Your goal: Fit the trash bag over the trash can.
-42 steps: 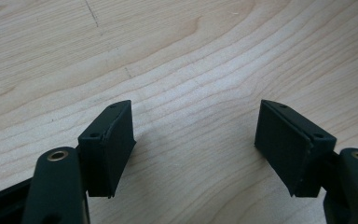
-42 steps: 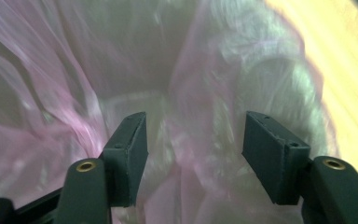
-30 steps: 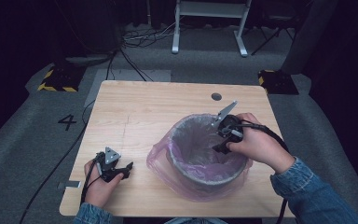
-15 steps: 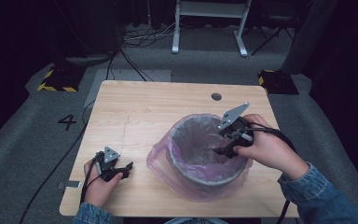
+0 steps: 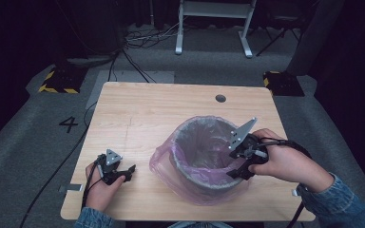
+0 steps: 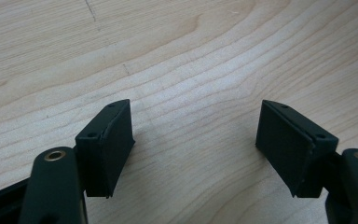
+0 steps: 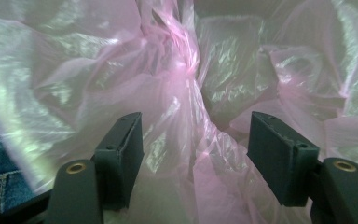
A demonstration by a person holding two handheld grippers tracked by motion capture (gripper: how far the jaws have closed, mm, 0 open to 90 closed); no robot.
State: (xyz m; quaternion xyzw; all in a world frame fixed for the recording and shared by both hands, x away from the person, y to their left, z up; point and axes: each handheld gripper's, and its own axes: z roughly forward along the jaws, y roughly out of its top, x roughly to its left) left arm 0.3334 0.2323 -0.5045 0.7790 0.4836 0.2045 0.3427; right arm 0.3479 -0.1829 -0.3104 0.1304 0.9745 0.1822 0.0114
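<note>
Bag (image 5: pixel 164 164) in bin (image 5: pixel 204 166) on table (image 5: pixel 138 109)

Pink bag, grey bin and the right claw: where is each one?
pink bag (image 5: pixel 164 164), high view, the loose skirt left of the bin.
grey bin (image 5: pixel 196 142), high view, its lined inner wall.
right claw (image 5: pixel 235 164), high view, between its tips at the bin's rim.

Recording lab — floor cables (image 5: pixel 142 40), hazard-taped weights (image 5: pixel 57 80).
</note>
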